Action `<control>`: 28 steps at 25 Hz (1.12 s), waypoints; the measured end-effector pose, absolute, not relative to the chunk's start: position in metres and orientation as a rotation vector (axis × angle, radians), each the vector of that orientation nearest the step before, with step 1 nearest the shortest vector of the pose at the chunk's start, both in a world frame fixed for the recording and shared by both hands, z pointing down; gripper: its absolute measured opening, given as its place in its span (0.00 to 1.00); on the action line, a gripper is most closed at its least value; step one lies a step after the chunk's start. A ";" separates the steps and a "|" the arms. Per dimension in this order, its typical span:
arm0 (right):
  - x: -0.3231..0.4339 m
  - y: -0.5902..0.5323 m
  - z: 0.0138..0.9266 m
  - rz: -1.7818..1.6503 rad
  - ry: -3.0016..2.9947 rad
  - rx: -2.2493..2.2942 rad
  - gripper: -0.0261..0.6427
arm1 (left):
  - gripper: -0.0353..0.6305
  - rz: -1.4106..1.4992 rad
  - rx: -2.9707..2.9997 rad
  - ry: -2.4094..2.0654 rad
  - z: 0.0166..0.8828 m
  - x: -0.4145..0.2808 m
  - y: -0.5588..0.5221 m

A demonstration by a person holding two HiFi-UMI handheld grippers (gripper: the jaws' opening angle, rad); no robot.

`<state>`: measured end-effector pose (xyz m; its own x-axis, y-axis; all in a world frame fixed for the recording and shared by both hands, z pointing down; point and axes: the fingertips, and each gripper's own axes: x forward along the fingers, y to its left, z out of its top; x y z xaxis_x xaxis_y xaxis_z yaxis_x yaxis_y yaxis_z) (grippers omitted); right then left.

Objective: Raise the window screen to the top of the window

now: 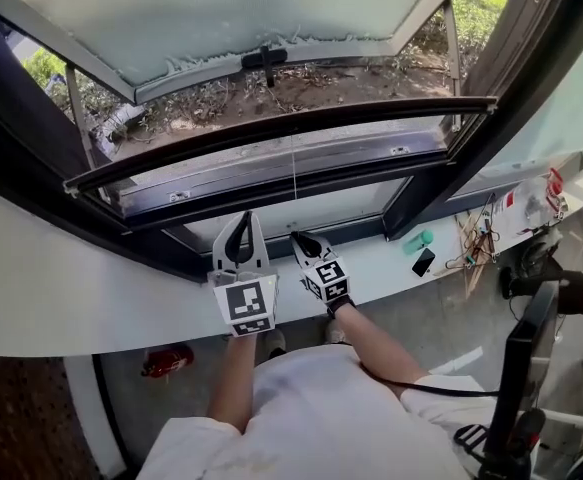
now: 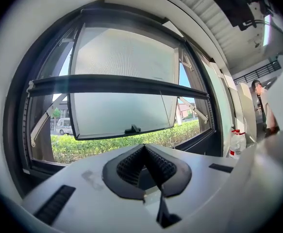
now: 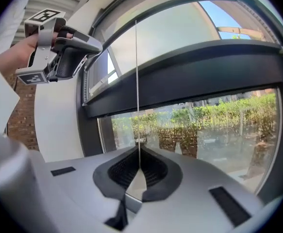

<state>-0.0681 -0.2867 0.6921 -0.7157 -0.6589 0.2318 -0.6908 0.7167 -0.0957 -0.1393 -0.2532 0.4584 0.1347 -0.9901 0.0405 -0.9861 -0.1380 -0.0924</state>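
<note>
The window screen's dark bottom bar [image 1: 281, 128] runs across the open window, part way up the frame. A thin white pull cord [image 1: 293, 183] hangs from it down to my right gripper [image 1: 302, 239]. In the right gripper view the cord [image 3: 136, 81] runs straight down into that gripper [image 3: 139, 152], which is shut on it below the bar [image 3: 190, 76]. My left gripper [image 1: 241, 226] is just left of it above the sill, pointing at the window. Its jaws [image 2: 144, 148] are shut with nothing between them. The bar [image 2: 117, 85] crosses high in front of it.
Beyond the screen the frosted outer sash [image 1: 221, 18] is pushed outward, with a black handle [image 1: 264, 58] on its lower edge. A phone [image 1: 423, 261] and a teal object [image 1: 423, 238] lie on the white sill [image 1: 91, 298]. A monitor [image 1: 523, 363] stands at the right.
</note>
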 end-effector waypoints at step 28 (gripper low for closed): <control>-0.066 -0.296 0.534 0.020 -3.026 1.247 0.04 | 0.06 -0.197 -2.358 2.068 0.470 -0.146 -0.260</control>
